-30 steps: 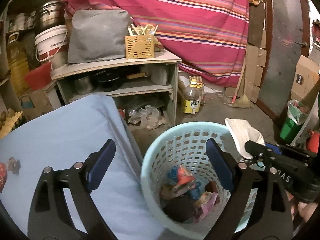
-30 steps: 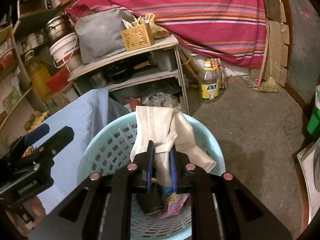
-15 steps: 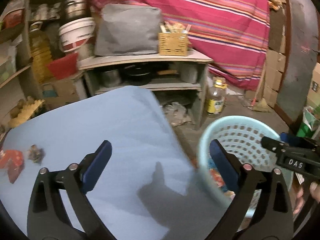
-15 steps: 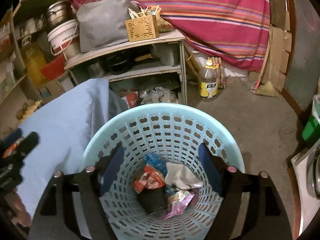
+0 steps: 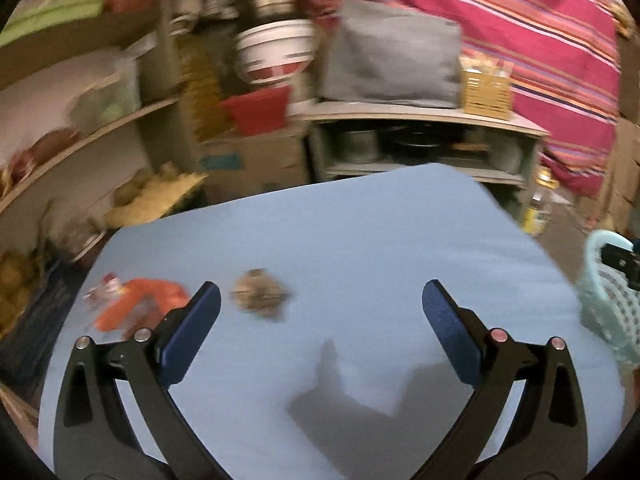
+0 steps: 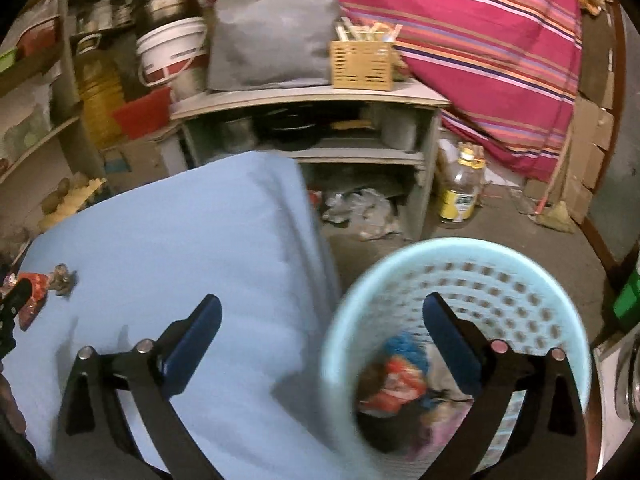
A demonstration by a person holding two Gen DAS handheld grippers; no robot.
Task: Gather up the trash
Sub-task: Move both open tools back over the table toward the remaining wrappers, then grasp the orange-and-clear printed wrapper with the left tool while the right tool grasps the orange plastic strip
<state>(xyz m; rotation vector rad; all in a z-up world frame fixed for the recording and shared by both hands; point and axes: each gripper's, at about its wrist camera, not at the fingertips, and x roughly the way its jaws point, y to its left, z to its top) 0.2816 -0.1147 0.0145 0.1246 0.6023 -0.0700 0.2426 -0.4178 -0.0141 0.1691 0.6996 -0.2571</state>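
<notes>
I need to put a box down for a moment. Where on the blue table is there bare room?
The blue table is bare from the brown crumpled scrap across to the edge by the basket. Only its far left is occupied, by that scrap and the orange wrapper.

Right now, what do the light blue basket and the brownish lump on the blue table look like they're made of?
Basket: likely moulded plastic, matte pale blue, its wall pierced with regular holes. Brownish lump: probably crumpled paper or dried plant scrap, with a dull, irregular surface; blur leaves this open. It lies on the table, covered in smooth matte blue fabric or sheeting.
</notes>
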